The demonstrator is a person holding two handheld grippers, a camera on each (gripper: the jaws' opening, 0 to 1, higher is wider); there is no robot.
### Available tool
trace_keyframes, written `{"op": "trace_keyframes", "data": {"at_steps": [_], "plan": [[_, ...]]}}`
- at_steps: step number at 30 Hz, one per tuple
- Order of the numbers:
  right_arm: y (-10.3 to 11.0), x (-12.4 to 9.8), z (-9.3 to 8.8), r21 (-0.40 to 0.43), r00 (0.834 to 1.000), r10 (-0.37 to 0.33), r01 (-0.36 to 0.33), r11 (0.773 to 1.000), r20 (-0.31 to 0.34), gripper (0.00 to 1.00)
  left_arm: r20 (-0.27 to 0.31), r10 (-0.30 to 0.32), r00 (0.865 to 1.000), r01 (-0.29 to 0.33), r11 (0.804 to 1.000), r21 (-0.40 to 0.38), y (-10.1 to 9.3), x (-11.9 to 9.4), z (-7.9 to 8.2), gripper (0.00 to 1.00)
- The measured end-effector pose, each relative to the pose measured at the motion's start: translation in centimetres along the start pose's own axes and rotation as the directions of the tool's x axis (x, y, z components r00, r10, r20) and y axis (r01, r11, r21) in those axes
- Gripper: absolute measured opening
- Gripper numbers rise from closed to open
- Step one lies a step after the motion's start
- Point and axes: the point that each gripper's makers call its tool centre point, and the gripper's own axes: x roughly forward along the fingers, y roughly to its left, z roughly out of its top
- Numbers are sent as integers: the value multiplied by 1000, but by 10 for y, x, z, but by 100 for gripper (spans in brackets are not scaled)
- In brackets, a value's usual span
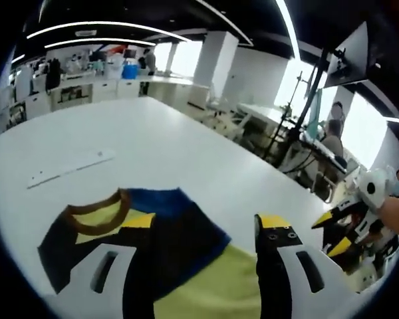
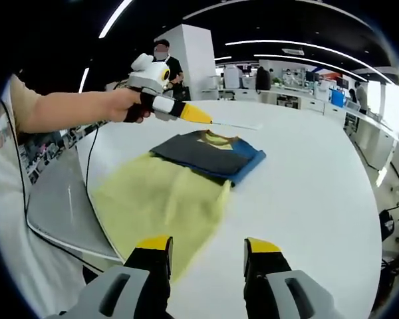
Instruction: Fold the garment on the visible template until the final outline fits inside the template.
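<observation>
The garment [image 2: 166, 196] lies flat on the white table [image 2: 306, 173]. Its lower half is yellow-green, and a dark navy part with a blue edge [image 2: 249, 163] and a brown collar [image 2: 216, 138] is folded at the far end. My left gripper [image 2: 198, 115], held in a hand, hovers just off the collar end. In the left gripper view its open jaws [image 1: 206, 222] straddle the garment [image 1: 213, 279] from above, holding nothing. My right gripper [image 2: 207, 244] stands open short of the yellow hem. It also shows open at the right [image 1: 336, 232] of the left gripper view.
A grey sheet [image 2: 60, 193] hangs over the table's near-left edge beside the person's body. A thin white strip [image 1: 70, 166] lies on the table beyond the collar. Desks, stands and chairs [image 1: 286, 133] crowd the far side, with a person [image 2: 163, 56] standing there.
</observation>
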Motion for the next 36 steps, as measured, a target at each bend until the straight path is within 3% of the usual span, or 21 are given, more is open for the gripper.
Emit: {"op": "trace_keyframes", "data": {"at_steps": [9, 36], "plan": [[2, 1, 3, -8, 1000, 1, -1, 1000, 0, 40, 34, 11, 999, -11, 1000, -12, 5, -28, -4, 57], [13, 5, 10, -31, 1000, 20, -20, 999, 0, 41, 44, 68, 997, -66, 997, -47, 27, -99, -51, 57]]}}
